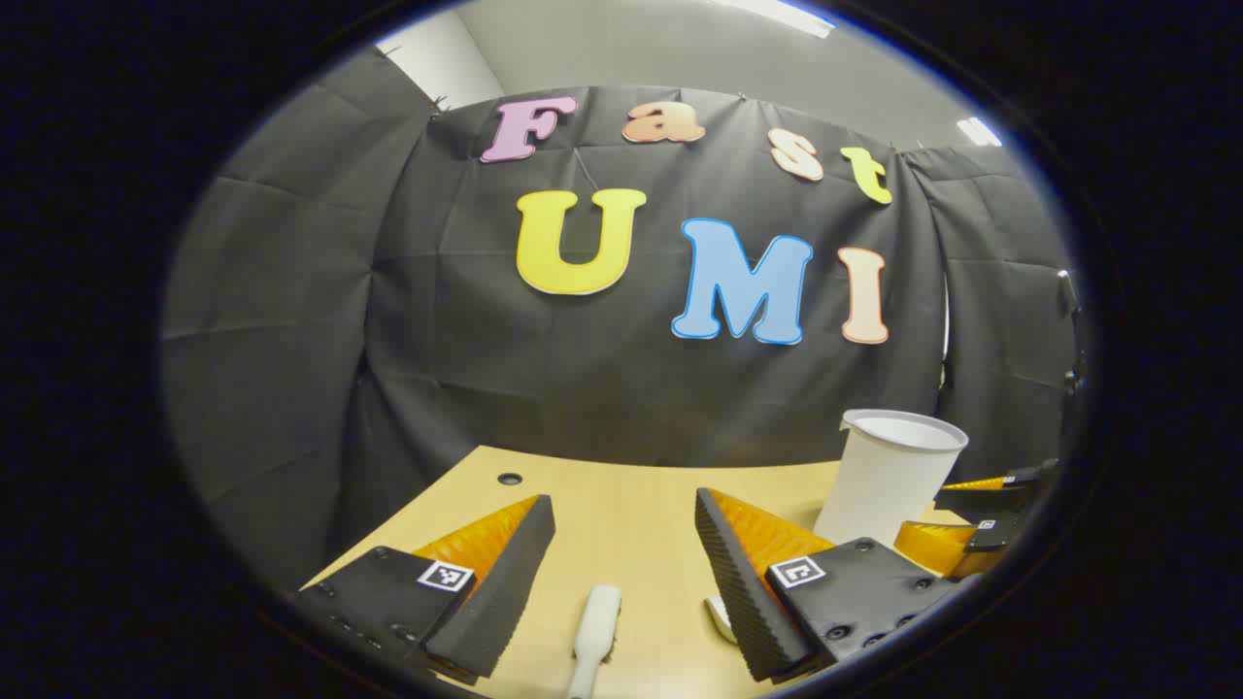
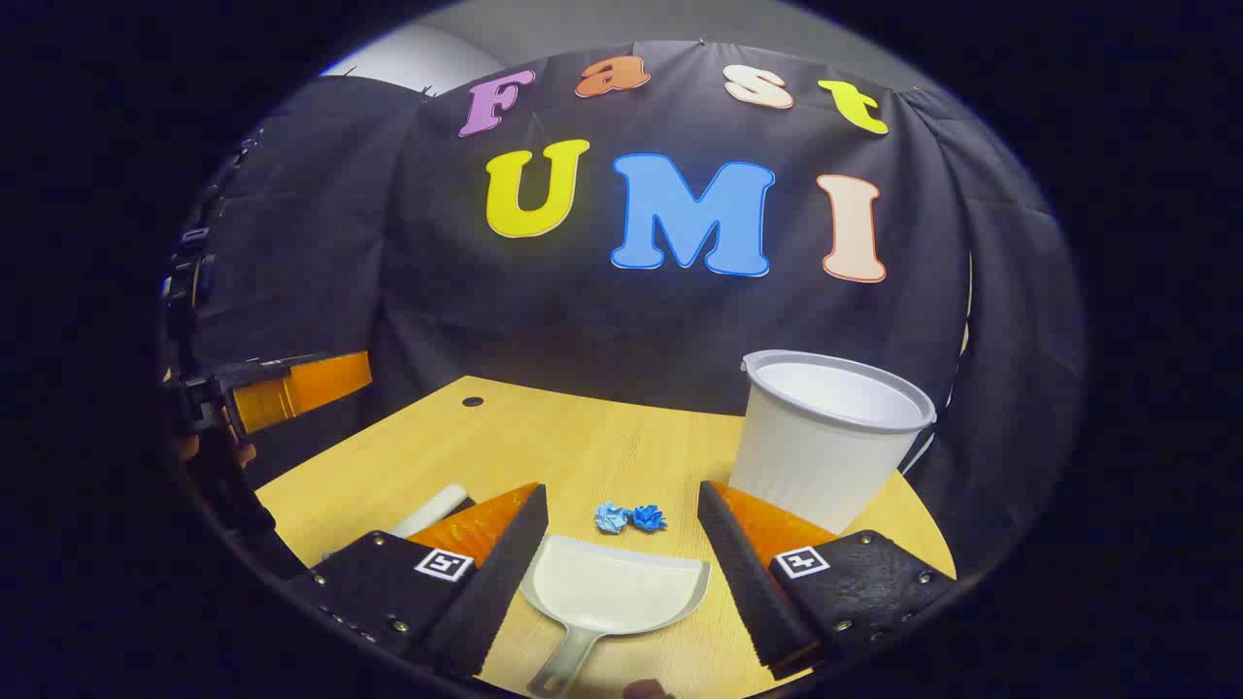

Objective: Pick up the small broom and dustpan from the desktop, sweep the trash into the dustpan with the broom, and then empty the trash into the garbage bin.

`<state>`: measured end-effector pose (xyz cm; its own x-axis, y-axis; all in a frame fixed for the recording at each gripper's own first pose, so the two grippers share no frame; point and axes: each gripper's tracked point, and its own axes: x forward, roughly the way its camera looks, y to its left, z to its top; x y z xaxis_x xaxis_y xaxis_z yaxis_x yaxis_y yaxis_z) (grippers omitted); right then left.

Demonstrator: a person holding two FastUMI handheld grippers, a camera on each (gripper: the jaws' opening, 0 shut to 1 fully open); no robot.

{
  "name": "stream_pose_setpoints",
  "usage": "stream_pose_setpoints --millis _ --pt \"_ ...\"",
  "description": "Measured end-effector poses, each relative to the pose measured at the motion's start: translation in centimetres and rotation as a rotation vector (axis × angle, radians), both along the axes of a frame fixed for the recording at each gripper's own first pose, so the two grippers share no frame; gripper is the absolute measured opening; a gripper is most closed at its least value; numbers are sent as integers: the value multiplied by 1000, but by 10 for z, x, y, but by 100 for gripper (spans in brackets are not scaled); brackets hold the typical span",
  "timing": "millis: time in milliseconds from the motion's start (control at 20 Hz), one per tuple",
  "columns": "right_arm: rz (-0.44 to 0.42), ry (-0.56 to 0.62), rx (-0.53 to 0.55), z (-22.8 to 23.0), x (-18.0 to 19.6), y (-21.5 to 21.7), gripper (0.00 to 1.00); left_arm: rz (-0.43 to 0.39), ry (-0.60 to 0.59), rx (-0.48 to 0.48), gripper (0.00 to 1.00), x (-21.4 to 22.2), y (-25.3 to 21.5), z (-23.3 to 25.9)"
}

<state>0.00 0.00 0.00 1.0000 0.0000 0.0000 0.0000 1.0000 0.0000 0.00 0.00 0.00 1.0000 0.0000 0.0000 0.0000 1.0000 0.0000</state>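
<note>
A: Hovering over the desk [image 2: 583,437] w/ both tools, nothing picked up yet. The left gripper [image 1: 621,544] is standing wide, jaws apart, and the broom [image 1: 594,636] handle is lying on the wood right between its fingers, pointing back toward the camera.

B: And the right one?

A: The right gripper [image 2: 621,544] is also gaping wide, sitting above the dustpan [image 2: 614,592], whose handle is running down toward the lower edge of the right gripper view. Two crumpled blue paper bits [image 2: 631,517] are lying just past the pan's front lip, and the white bin [image 2: 825,437] is standing upright to the right, near the desk's edge.

B: So what's making the grab go well?

A: I'm thinking: lowering each tool straight down so the handle is staying centred, then closing across the narrow part, not the pan's body (the flat scoop is prob. too broad to pinch). Keeping the pan level matters, since its lip is needing to stay flush on the wood for the sweep.

B: Risks?

A: The broom handle looks smooth and rounded, so it may be rolling out if caught off-centre. Also the bin is close to the right fingers; knocking it is possible.
</note>
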Motion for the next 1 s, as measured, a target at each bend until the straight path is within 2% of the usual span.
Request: stream_pose_setpoints --millis 300,650,750,1000 --pt "-24 39 3 -13 -2 -4 97 -30 13 2 94 14 -4 -9" --pt "-60 95 24 -29 4 -1 97 -63 105 -1 95 31 -2 -44" --pt "-71 135 29 -40 4 -1 97 -84 159 -5 95 32 -4 -61" --pt "-105 285 29 -81 -2 -4 97 -124 329 64 95 28 -3 -117"
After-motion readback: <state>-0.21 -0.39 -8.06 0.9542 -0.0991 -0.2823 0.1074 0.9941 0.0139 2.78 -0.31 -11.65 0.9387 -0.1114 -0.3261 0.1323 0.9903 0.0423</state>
